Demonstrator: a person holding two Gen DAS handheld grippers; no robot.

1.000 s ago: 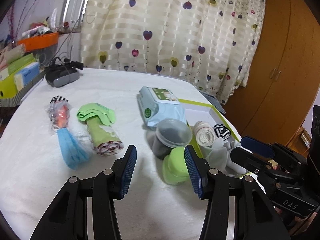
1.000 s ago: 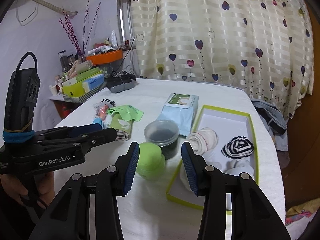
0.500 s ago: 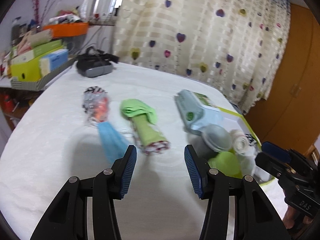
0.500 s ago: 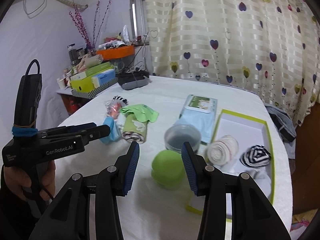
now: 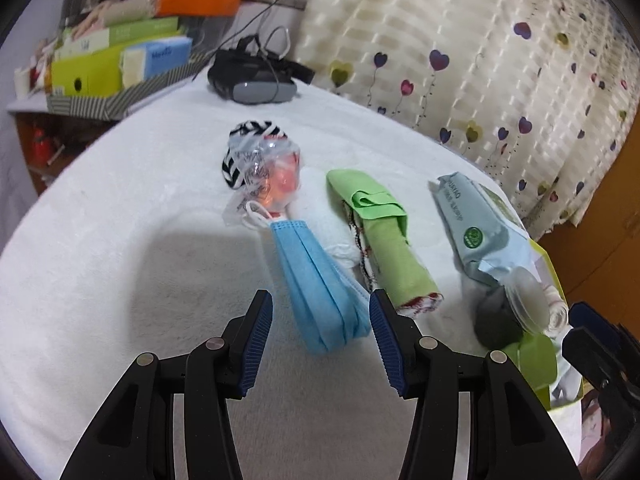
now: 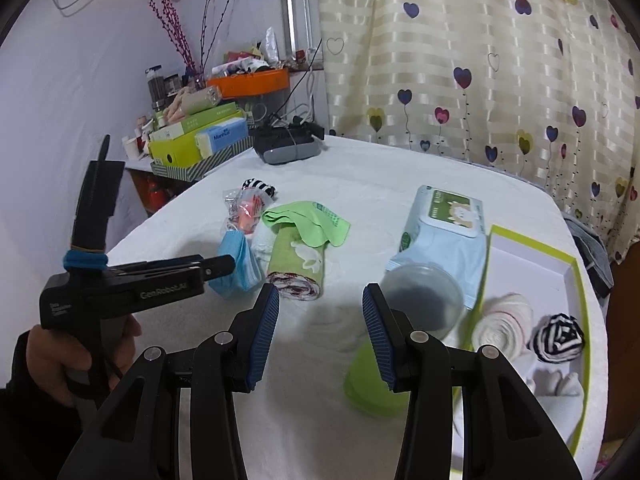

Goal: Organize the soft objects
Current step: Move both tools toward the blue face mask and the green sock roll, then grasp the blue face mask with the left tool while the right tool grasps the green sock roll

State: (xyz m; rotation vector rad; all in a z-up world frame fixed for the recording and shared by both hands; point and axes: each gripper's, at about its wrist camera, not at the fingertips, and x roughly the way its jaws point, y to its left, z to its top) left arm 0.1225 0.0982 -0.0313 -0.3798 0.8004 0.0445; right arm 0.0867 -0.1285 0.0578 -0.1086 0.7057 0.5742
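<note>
A: Current step? Gripper state?
B: Approach. Left gripper (image 5: pixel 320 338), jaws apart and empty, frames the folded blue pleated face mask (image 5: pixel 318 286) at lower centre. Right gripper (image 6: pixel 320 334) likewise gapes, empty.
A: Next?
B: Descend, straddle the mask, close.

Left gripper (image 5: pixel 321 330) gapes wide, empty, over the folded blue face mask (image 5: pixel 320 280); rolled green towel (image 5: pixel 386 252) just beside it.

A lived-in home room: a heart-print curtain (image 6: pixel 480 60) across the back, a wooden wardrobe (image 5: pixel 616 216), a cluttered side shelf (image 6: pixel 192 136) with boxes, and dried branches (image 6: pixel 180 28) against the wall.
</note>
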